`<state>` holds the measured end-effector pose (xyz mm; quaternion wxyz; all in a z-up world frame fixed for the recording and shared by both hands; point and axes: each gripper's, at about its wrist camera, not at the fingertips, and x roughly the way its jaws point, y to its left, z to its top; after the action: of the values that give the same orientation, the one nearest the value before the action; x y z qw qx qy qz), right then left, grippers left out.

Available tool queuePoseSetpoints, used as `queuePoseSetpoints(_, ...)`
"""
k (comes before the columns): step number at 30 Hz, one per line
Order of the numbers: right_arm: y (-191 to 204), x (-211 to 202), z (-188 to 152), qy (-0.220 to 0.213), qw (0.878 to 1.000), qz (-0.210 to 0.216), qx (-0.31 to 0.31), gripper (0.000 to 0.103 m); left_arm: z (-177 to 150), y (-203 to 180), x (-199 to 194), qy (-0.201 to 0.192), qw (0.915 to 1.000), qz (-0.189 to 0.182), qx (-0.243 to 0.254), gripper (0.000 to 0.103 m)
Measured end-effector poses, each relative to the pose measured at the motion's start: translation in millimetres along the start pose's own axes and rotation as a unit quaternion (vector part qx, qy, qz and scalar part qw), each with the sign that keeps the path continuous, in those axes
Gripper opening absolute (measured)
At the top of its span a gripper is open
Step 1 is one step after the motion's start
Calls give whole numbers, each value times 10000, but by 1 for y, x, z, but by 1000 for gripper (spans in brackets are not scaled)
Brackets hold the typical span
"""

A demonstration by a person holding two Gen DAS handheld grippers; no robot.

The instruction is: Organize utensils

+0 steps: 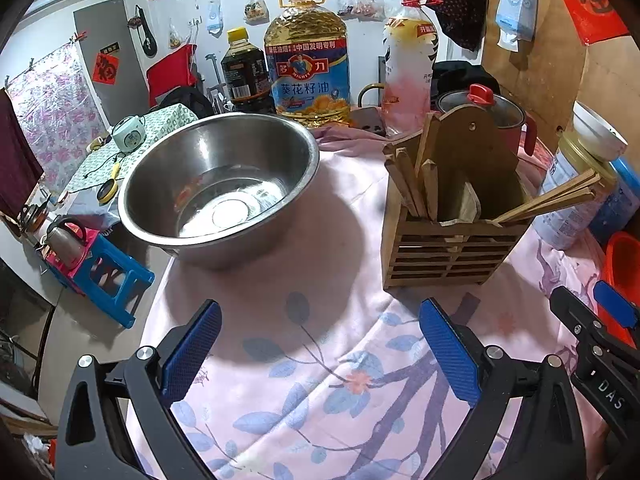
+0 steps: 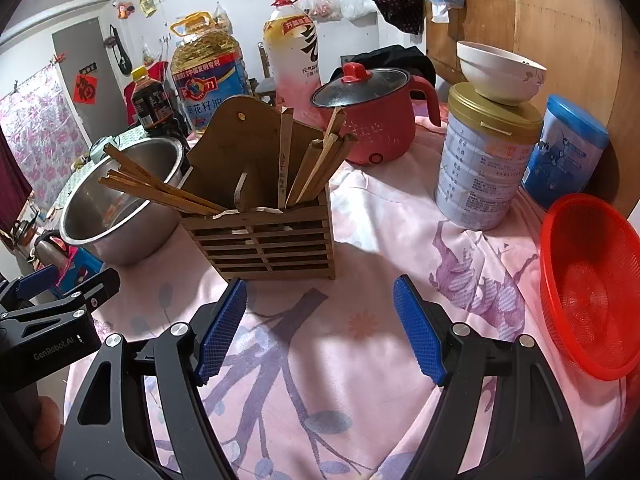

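Both grippers hover over the pink floral tablecloth (image 2: 360,208), jaws apart, nothing between them. The left gripper (image 1: 320,344) faces the gap between the steel bowl (image 1: 218,184) and the wooden utensil holder (image 1: 452,220). The right gripper (image 2: 320,320) faces the holder (image 2: 260,236) almost squarely.

The holder stands upright, just ahead of the right jaws and slightly to their left in that wrist view. From the left gripper it lies ahead and off to the right. The right hand looks the nearer one.

Chopsticks (image 2: 160,190) are in the holder in loose bunches. One bunch leans far out over the side towards the bowl, its long axis nearer level than upright. Another bunch (image 2: 320,164) fans up on the far side, closer to vertical. Probably the splayed bunch wants gathering, taken across its length.

Writing legible:
- Oil jug (image 1: 306,60): "MIGHTY", "多力", "葵花籽油".
- Left gripper body, seen from the right wrist: "GenRobot.AI".
- Right gripper body, seen from the left wrist: "DAS".
- Red paper on the grey door bears a character, too blurred to read.
- Tin (image 2: 488,160) and blue canister (image 2: 564,152): print too small to read.
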<state>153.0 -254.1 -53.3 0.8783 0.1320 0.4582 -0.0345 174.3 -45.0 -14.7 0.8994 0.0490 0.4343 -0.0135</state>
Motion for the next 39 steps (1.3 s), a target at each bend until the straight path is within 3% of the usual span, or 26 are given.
queuePoseSetpoints(39,6,-8,-2,-74,9999,1,-80,74,1,2,0,16,10000,26,1,97)
